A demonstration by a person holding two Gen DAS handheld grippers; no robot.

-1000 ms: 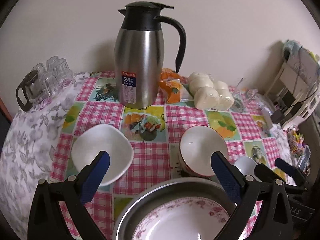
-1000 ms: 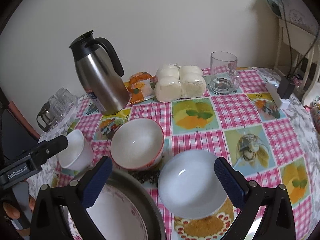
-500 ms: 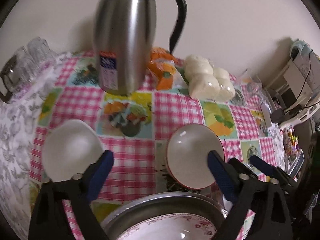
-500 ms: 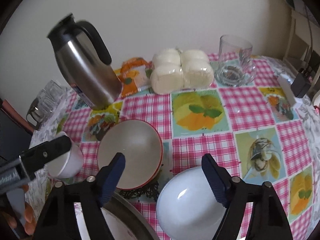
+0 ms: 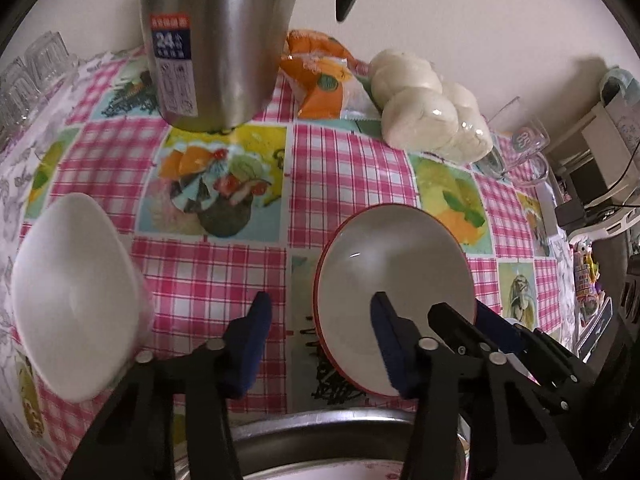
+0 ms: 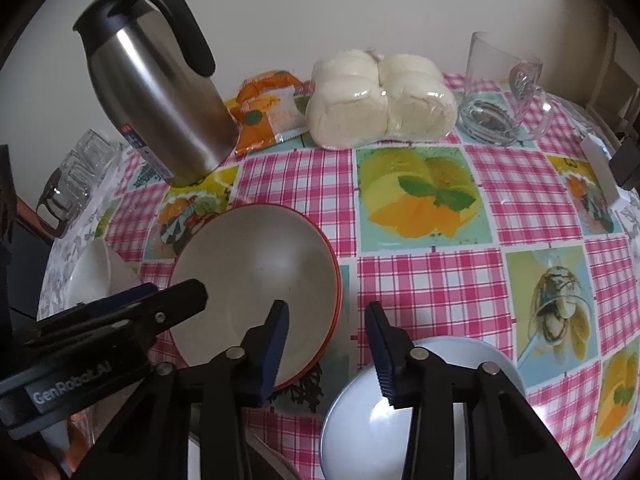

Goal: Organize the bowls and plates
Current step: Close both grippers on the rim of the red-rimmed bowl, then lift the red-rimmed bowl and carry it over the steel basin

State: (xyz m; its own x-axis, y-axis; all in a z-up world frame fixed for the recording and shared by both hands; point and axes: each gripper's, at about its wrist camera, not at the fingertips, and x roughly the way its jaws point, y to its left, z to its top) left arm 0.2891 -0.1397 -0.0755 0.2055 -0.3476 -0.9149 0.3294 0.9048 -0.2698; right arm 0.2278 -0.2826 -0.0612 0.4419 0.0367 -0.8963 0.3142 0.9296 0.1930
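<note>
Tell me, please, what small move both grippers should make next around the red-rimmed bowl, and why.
Probably finish closing both on the red-rimmed bowl. The left gripper straddles one side of its rim and the right gripper the opposite side, each with one pad inside the bowl and one outside. Both sets of jaws are closing, but gaps still show beside the rim, so neither grips it yet.

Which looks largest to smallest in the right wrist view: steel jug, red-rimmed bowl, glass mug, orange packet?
1. Red-rimmed bowl and steel jug: similar, and the bowl is nearer the camera, so unranked.
2. Glass mug.
3. Orange packet.
</note>
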